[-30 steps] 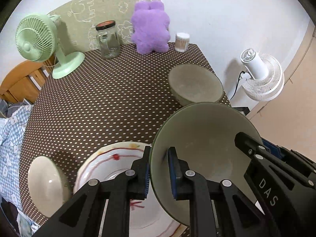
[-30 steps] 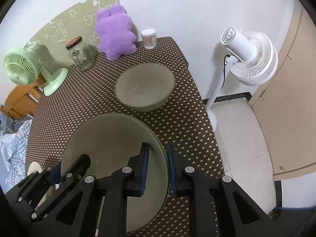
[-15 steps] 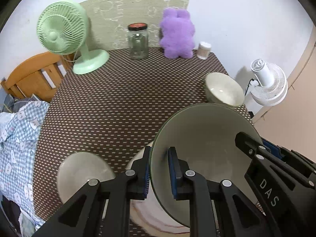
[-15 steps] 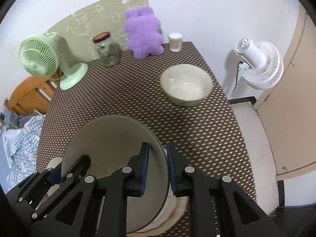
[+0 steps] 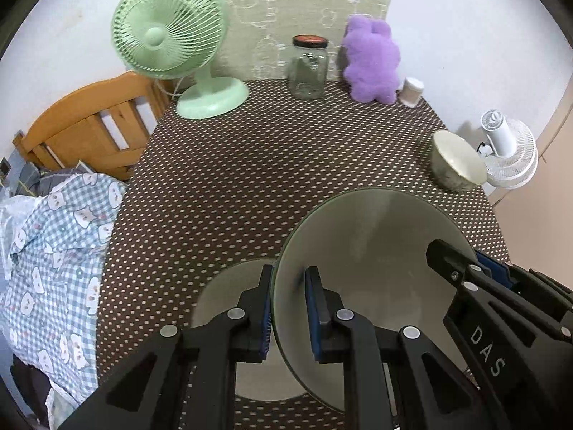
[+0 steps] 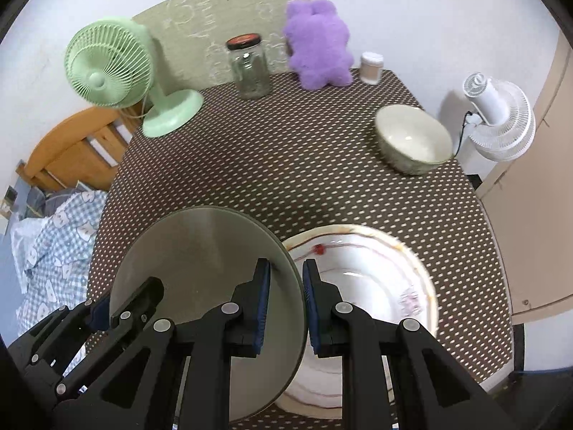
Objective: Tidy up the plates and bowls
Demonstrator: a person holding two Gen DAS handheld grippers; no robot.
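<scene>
- Two grippers share one load: the grey-green plate [image 5: 376,243], the widest dish in view. It hangs tilted above the near edge of the tabletop [image 5: 272,165].
- Left gripper [image 5: 288,276] is clamped on the plate's rim at 9 o'clock. Right gripper [image 6: 286,268] pinches the opposite rim at 3 o'clock, pads on both faces.
- Handling, as I judge it: the plate looks glazed and rigid, so it is heavy for its thickness, slick under the pads and chippable at the edge. Opposite rim holds suit it, and it should be kept level when lowered.
- White patterned plate [image 6: 361,286] lies flat at 6 o'clock on the tabletop in the right wrist view, partly under the held plate. It looks like the natural base for stacking. Its broad, shallow rim is the place to grip it, and it is just as brittle.
- Deep bowl [image 6: 412,139] stands alone at 2 o'clock near the table edge. It is thick-walled, likely weighty, and best pinched over its lip.
- Pale small bowl [image 5: 229,304] sits beneath the left gripper at 6 o'clock in the left wrist view. It is probably the lightest piece.
- Dotted brown cloth covers the tabletop, which should give soft, quiet landings, though it may slide or bunch.
- Along the far edge stand a green fan [image 6: 107,68] at 10 o'clock, a glass jar [image 6: 250,68] at 12 and a purple plush [image 6: 318,46] at 1.
- White walls close the room. A wooden bed frame [image 5: 89,122] with a checked cloth [image 5: 53,251] is at 9 o'clock, and a white floor fan [image 6: 497,122] at 3.
</scene>
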